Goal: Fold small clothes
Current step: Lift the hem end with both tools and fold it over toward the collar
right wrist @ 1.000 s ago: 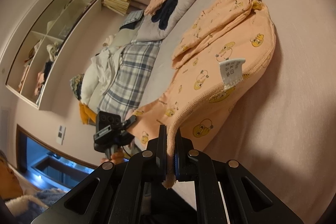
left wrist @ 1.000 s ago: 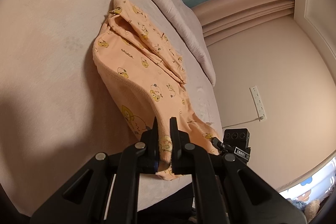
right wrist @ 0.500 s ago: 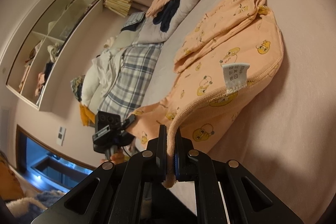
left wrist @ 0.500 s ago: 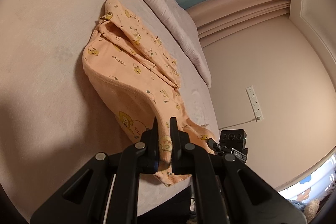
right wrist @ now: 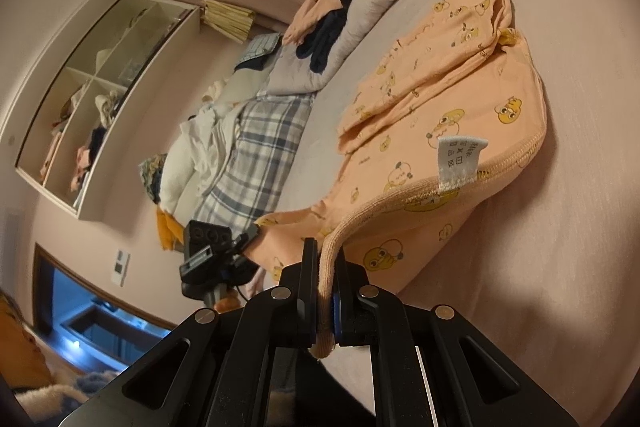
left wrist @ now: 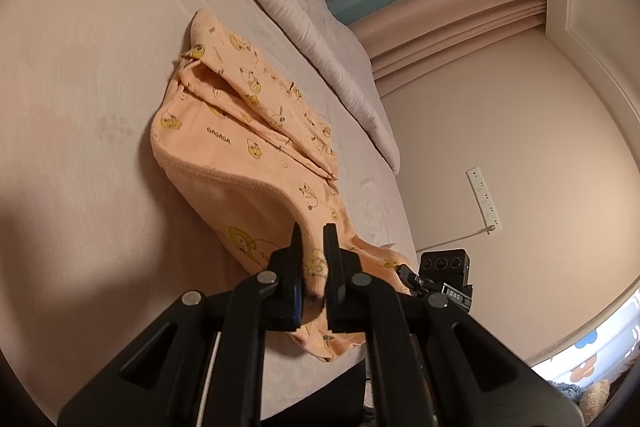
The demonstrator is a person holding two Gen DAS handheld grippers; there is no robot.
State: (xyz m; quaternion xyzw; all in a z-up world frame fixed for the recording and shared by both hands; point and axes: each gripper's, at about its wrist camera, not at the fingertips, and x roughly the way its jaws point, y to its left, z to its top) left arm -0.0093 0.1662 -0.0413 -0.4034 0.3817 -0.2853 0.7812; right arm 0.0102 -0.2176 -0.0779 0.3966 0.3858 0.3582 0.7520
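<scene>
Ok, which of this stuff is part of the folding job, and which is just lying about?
In the job:
- orange garment
- left gripper, shut on it
- right gripper, shut on its hem
- bed

Lying about:
- clothes pile
- plaid blanket
- shelves
- power strip

Left gripper (left wrist: pixel 312 247): black, two flat fingers on angular cut-out arms, silver pivot screws. Right gripper (right wrist: pixel 325 259): identical build, blue pad edge visible.

Peach garment (left wrist: pixel 256 163) with yellow cartoon prints, white care tag (right wrist: pixel 458 159), blue-and-white plaid cloth (right wrist: pixel 260 147), black tongs (left wrist: pixel 312 239).
</scene>
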